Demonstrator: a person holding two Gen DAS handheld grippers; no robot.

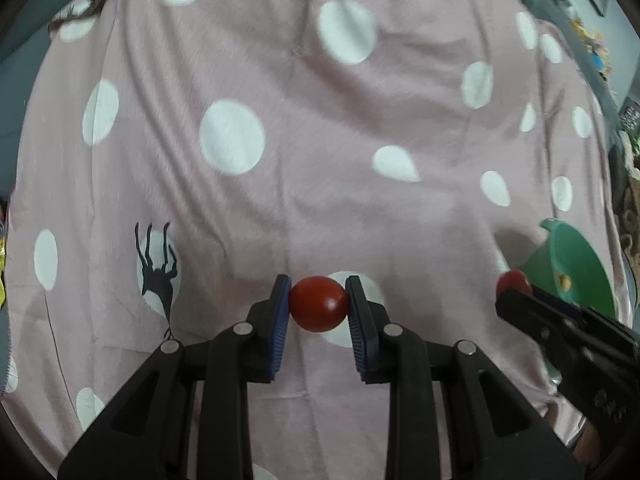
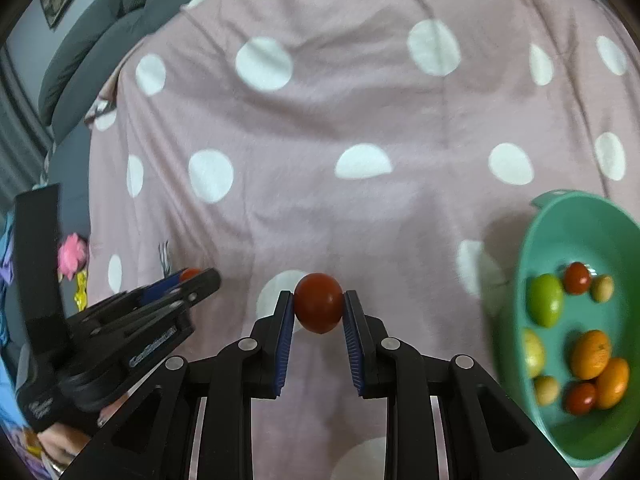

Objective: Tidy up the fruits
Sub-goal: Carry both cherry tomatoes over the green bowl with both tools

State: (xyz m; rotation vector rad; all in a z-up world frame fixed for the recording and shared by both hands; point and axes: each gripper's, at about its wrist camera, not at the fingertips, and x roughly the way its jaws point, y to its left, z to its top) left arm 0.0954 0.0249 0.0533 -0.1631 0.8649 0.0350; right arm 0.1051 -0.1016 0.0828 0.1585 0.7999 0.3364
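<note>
My left gripper [image 1: 319, 304] is shut on a red cherry tomato [image 1: 318, 303], held above the pink dotted blanket. My right gripper [image 2: 319, 305] is shut on a second red cherry tomato [image 2: 319, 302]. In the left wrist view the right gripper [image 1: 516, 286] shows at the right with its tomato [image 1: 513, 280], beside the green bowl [image 1: 580, 252]. In the right wrist view the left gripper [image 2: 196, 278] shows at the left with its tomato [image 2: 189, 273]. The green bowl [image 2: 560, 216] at the right holds several fruits: a lime [image 2: 545, 299], oranges [image 2: 591, 354], red tomatoes [image 2: 577, 278] and small yellow fruits.
The pink blanket [image 2: 340, 120] with white dots covers the whole work surface. Grey cushions [image 2: 100, 32] lie at the far left. Small pink and yellow toys [image 2: 72, 260] lie off the blanket's left edge.
</note>
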